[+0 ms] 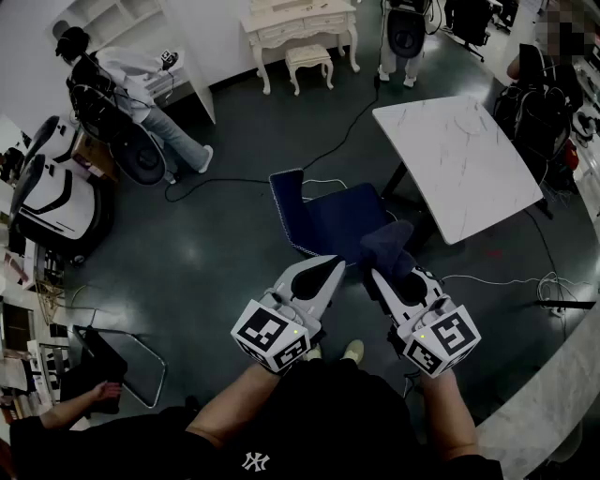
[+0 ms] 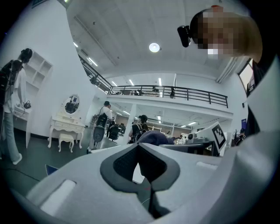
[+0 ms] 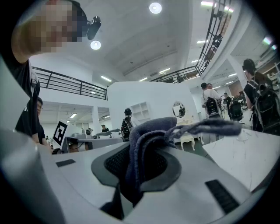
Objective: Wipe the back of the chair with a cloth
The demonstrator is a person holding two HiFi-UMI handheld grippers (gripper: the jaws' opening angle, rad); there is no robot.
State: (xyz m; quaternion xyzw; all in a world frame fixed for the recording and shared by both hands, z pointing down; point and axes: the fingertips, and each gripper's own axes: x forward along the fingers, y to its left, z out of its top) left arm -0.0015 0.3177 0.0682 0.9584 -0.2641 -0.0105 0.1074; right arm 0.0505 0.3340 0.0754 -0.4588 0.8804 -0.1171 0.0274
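Note:
The dark blue chair (image 1: 336, 221) stands on the floor just ahead of me, its upright back (image 1: 286, 208) toward the left with a white-trimmed edge. My right gripper (image 1: 372, 276) (image 3: 139, 154) is shut on a dark blue cloth (image 1: 389, 247) (image 3: 162, 130), which bunches up above the jaws over the seat's near right corner. My left gripper (image 1: 329, 266) (image 2: 140, 147) is shut with nothing in it, hanging short of the seat's near edge. In the left gripper view the cloth (image 2: 153, 137) shows as a dark mound beyond the jaws.
A white marble-topped table (image 1: 461, 159) stands right of the chair. A white vanity (image 1: 298, 21) and stool (image 1: 308, 58) are at the far wall. A person (image 1: 131, 89) stands at far left. Cables (image 1: 234, 180) run across the floor. A black folding chair (image 1: 108, 361) is at lower left.

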